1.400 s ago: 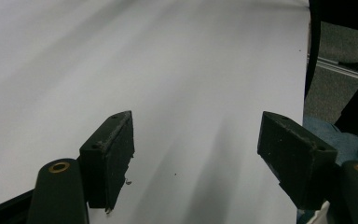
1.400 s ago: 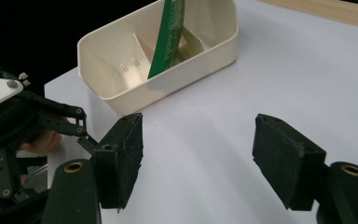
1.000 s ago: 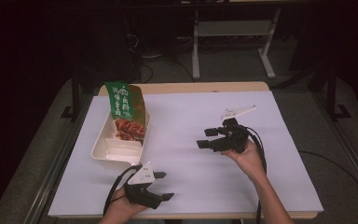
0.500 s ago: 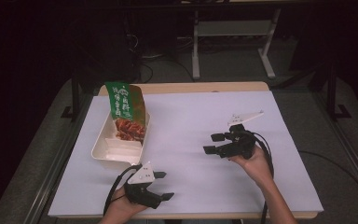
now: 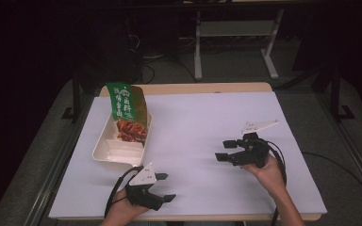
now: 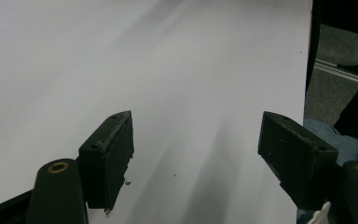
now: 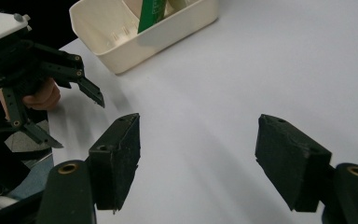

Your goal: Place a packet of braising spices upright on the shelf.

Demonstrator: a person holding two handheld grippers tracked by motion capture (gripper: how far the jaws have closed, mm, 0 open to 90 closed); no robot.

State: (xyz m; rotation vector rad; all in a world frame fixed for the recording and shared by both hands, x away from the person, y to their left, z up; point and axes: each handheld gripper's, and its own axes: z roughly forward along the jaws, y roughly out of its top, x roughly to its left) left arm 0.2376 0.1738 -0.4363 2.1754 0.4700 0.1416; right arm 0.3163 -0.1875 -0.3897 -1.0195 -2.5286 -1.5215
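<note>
A cream tray [image 5: 104, 153] lies at the left of the white table. A green snack bag [image 5: 126, 109] with a red food picture stands tilted in its far end. My left gripper [image 5: 166, 187] rests near the front edge, just right of the tray's near corner, open and empty. Across the table my right gripper [image 5: 222, 150] is held open, pointing left toward the tray, with nothing in it. In the right gripper view, its jaws [image 7: 198, 140] stand wide over bare table, with the tray [image 7: 121, 46], the bag [image 7: 151, 11] and the left gripper [image 7: 77, 121] beyond. The left gripper's own jaws [image 6: 196, 140] gape over white surface.
The white sheet [image 5: 202, 117] covers most of the wooden table. A pale metal stand [image 5: 235, 42] sits on the dark floor behind it. The table's edge [image 6: 305, 70] runs close to the left gripper's right jaw, with the person's blue trouser leg [image 6: 328, 140] below.
My right gripper has drawn back to the right and toward the person, away from the tray. The left gripper, tray and bag have stayed put.
</note>
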